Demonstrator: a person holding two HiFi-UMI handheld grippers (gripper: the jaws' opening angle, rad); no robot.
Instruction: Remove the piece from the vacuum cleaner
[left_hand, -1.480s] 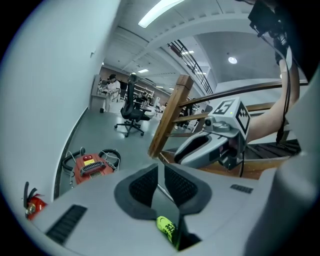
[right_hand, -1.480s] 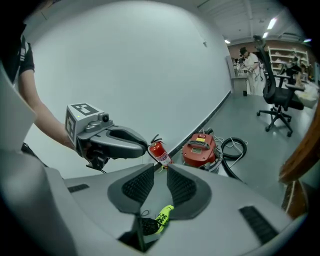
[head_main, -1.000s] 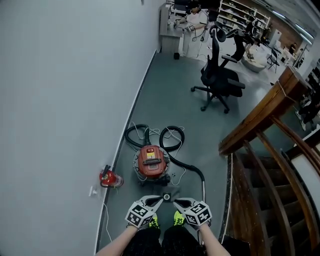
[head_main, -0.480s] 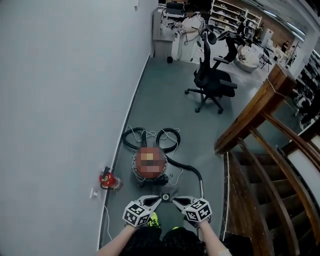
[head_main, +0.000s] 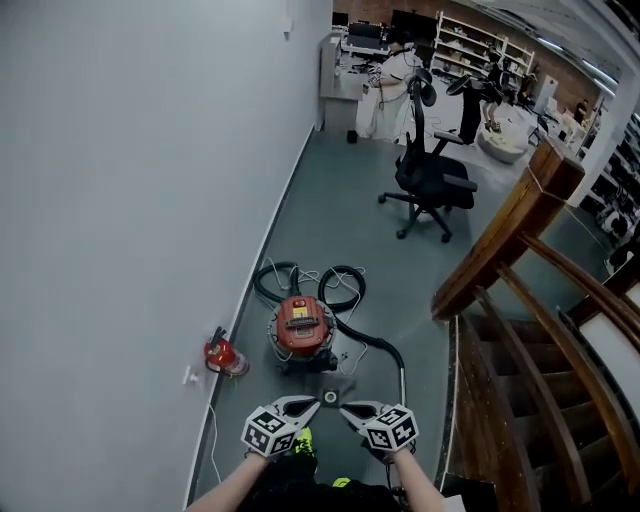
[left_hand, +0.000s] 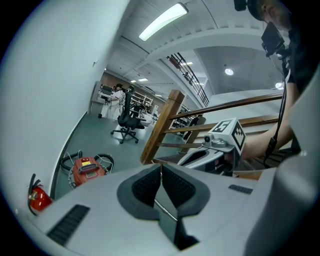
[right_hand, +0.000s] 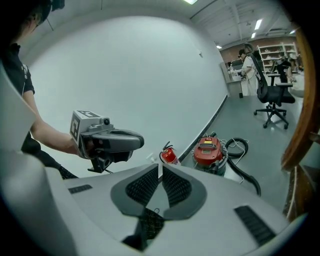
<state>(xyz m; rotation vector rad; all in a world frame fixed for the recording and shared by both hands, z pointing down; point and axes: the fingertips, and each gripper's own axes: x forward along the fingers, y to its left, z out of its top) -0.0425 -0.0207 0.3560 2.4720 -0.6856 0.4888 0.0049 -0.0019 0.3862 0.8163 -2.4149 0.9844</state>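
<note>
Down by the wall (head_main: 150, 200), red vacuum cleaner (head_main: 300, 322) on the grey floor (head_main: 340, 200), black hose (head_main: 342, 283) coiled behind it, left gripper (head_main: 308, 404) and right gripper (head_main: 347, 408) side by side short of it, both pairs of jaws closed on nothing, red fire extinguisher (head_main: 222, 355) against the wall.

Head view looks steeply down from above; both gripper views share the vacuum cleaner (head_main: 301, 322), seemingly well off.
</note>
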